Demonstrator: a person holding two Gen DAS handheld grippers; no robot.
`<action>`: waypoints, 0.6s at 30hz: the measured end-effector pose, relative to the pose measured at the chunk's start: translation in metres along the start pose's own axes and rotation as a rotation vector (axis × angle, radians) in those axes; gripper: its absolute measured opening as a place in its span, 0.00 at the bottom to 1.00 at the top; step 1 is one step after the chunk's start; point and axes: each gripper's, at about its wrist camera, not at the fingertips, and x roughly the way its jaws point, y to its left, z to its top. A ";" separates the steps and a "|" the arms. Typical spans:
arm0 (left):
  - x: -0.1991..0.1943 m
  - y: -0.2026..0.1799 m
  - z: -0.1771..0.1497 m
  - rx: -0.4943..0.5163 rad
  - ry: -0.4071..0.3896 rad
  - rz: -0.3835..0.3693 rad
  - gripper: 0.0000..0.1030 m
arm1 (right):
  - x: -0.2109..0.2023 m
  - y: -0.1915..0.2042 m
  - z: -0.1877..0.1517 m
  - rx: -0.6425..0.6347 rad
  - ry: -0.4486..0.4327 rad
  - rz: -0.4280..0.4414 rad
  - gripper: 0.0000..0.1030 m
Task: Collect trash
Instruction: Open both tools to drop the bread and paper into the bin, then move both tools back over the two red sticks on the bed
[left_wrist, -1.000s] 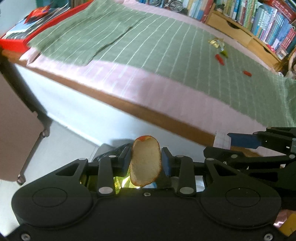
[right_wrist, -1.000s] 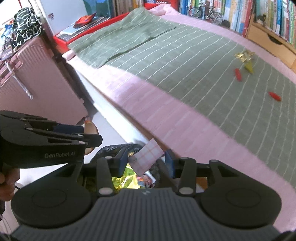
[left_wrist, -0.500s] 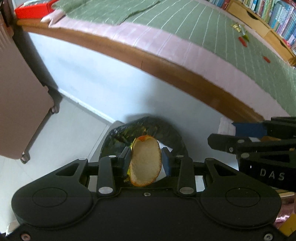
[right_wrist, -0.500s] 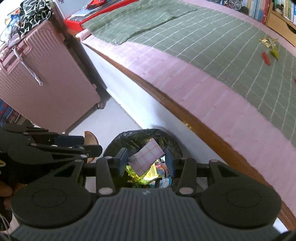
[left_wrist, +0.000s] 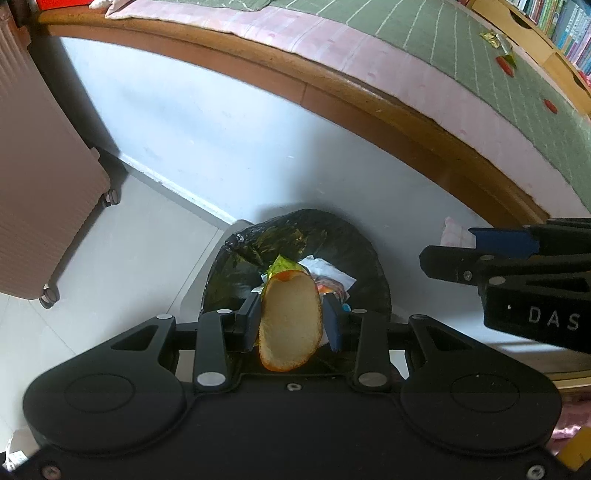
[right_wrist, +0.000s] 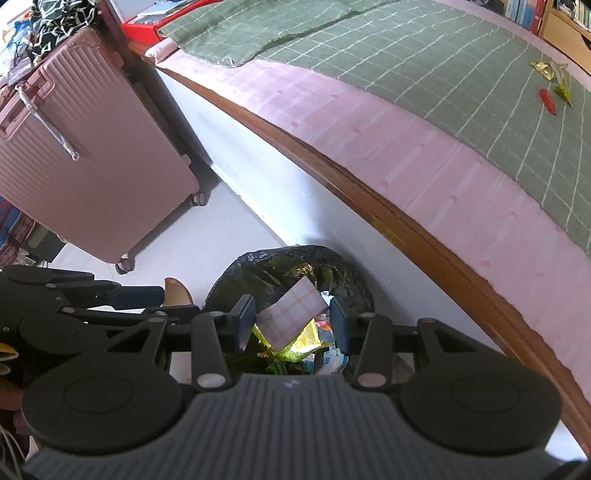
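Note:
My left gripper (left_wrist: 291, 323) is shut on a piece of orange peel (left_wrist: 290, 325), white pith facing the camera, right above the black-lined trash bin (left_wrist: 354, 247) on the floor. My right gripper (right_wrist: 291, 319) is shut on a pink checked paper scrap (right_wrist: 291, 314) over the same bin (right_wrist: 343, 266), which holds yellow and white wrappers (right_wrist: 306, 343). The right gripper (left_wrist: 517, 258) also shows at the right edge of the left wrist view; the left gripper (right_wrist: 110, 295) with the peel (right_wrist: 177, 293) shows at the left of the right wrist view. Red and yellow wrappers (right_wrist: 554, 88) lie on the bed.
The bed (right_wrist: 424, 122) with a green checked cover, pink sheet and wooden frame (left_wrist: 332, 92) runs behind the bin. A pink suitcase (right_wrist: 81, 147) stands on the tiled floor to the left. Bookshelves (left_wrist: 554, 29) line the far side of the bed.
Both grippers have come down from bed height to just over the bin, each still holding its piece. The bin's opening now sits fully in view beneath the fingers.

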 end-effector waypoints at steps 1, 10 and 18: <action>0.001 0.000 0.000 0.000 0.001 0.000 0.33 | 0.001 -0.001 0.001 0.005 0.001 0.000 0.51; 0.007 0.003 0.005 -0.007 0.009 0.021 0.47 | 0.004 -0.002 0.002 0.026 0.000 -0.001 0.63; 0.007 0.007 0.005 -0.003 0.011 0.044 0.61 | 0.005 -0.003 0.005 0.036 0.002 -0.004 0.67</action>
